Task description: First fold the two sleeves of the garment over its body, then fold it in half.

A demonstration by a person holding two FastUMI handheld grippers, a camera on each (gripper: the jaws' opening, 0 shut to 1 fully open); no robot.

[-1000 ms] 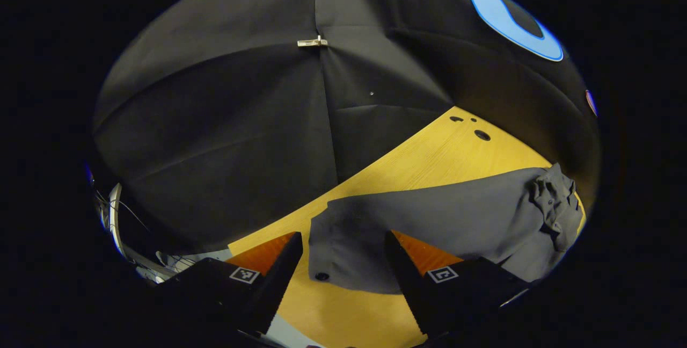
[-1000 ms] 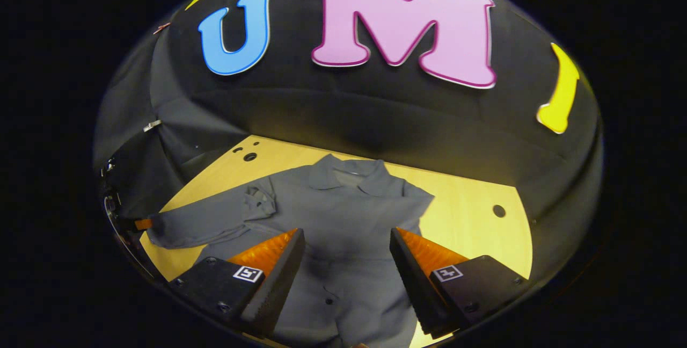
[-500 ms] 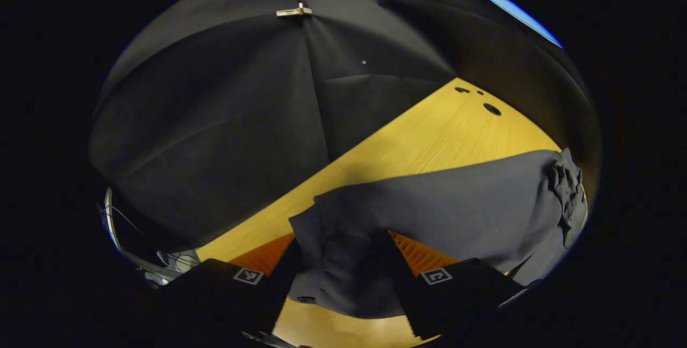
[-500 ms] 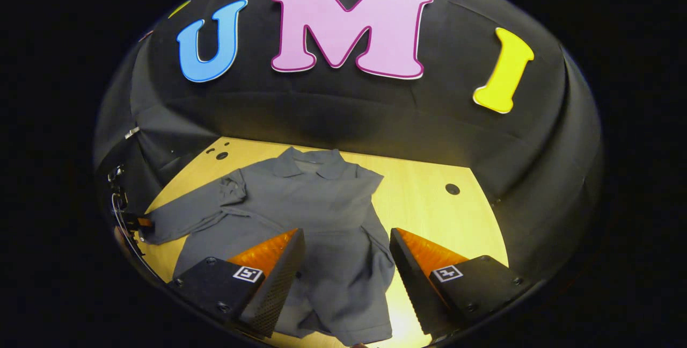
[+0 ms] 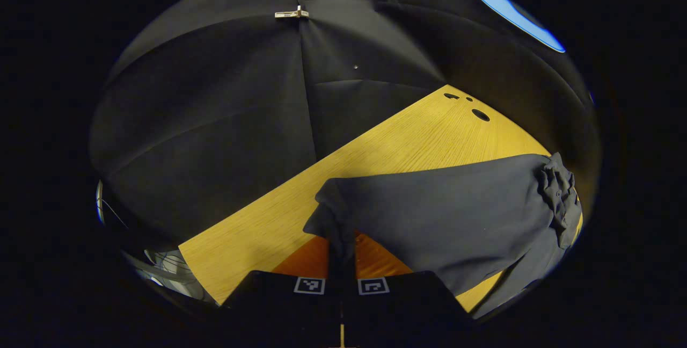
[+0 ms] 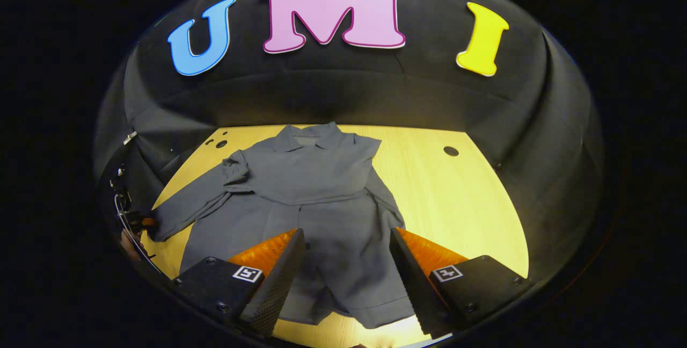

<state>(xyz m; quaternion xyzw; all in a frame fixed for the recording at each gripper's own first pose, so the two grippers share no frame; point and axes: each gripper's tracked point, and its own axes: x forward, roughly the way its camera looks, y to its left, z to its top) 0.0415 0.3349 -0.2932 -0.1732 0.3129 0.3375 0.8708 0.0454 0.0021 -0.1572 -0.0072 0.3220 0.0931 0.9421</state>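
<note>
While clamped together on the cuff end of the grey shirt's sleeve, left gripper holds the cloth just above the wooden bench, close to its near left edge. Pinched fabric bunched directly between the fingers; rest of the sleeve running away to the right toward a crumpled shoulder. Farther off, three dark holes near the bench's far corner.

In the right gripper view, right gripper hovering with fingers spread apart, touching nothing, above the lower hem of the grey shirt. Shirt spread flat, collar toward the far edge, hem toward the near edge. Other sleeve already folded across the body. Beyond, black cloth wall.
</note>
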